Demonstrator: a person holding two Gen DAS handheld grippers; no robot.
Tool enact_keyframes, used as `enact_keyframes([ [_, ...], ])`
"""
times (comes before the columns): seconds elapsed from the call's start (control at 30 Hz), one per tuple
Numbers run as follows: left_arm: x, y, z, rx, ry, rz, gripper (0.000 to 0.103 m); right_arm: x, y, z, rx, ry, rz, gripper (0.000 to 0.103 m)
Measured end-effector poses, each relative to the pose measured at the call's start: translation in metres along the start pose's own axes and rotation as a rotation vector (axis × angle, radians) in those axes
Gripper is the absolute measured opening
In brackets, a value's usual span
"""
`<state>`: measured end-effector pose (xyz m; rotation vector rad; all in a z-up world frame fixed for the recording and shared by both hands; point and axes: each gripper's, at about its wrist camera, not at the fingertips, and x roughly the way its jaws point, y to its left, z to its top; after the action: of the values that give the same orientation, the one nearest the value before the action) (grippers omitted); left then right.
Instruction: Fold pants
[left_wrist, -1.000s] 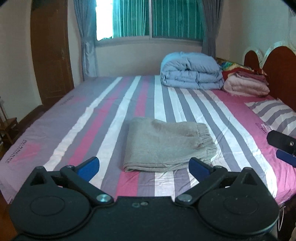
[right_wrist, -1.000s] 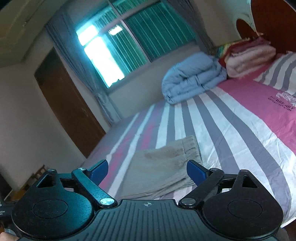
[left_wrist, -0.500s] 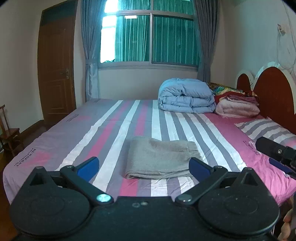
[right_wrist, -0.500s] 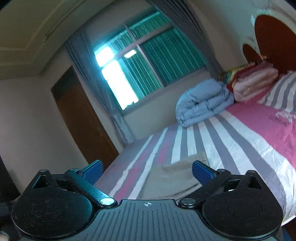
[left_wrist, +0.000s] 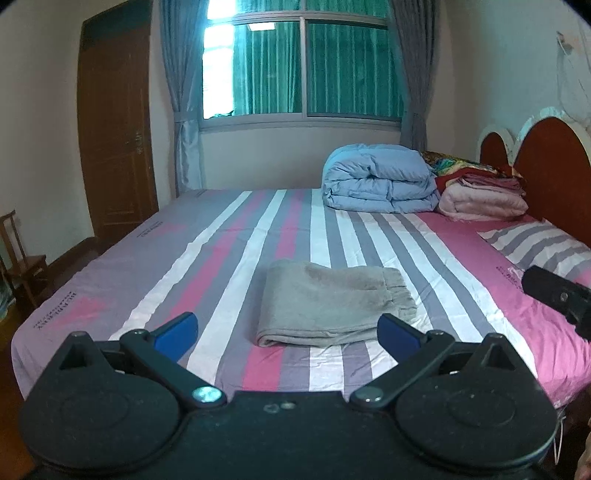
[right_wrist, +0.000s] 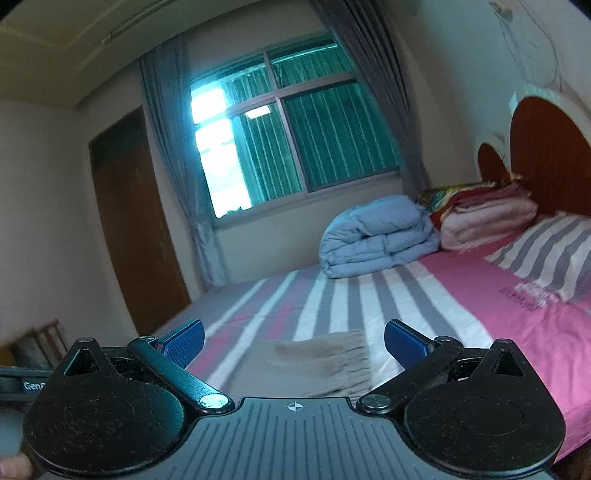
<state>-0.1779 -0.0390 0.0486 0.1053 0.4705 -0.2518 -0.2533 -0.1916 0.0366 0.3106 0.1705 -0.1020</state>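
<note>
Grey pants (left_wrist: 332, 304) are lying folded in a neat rectangle on the striped bed (left_wrist: 461, 258). The left gripper (left_wrist: 286, 328) and right gripper (right_wrist: 293, 338) are hovering wide and empty. The cloth looks soft, light, floppy; best pinched at its folded edge.

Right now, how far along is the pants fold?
Done, by the look of it: the pants lie on the striped bed as a compact folded rectangle, waistband to the right. In hand: nothing; the left gripper and right gripper are both open and clear of the cloth. Left: probably nothing, at most tidying the slightly uneven waistband edge.
</note>
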Motion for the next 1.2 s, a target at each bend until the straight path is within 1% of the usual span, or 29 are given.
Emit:
enact_keyframes([
  [0.17,0.001,0.002,-0.002,-0.01,0.012,-0.01,0.097,0.007,-0.002,-0.004,0.008,0.011,0.011,0.103],
  [0.4,0.003,0.004,-0.003,-0.026,0.019,-0.007,0.097,0.006,-0.007,-0.006,0.013,0.011,0.014,0.103],
  [1.2,0.004,0.007,-0.004,-0.021,0.026,-0.012,0.097,0.01,-0.016,-0.005,0.019,0.027,0.033,0.103],
])
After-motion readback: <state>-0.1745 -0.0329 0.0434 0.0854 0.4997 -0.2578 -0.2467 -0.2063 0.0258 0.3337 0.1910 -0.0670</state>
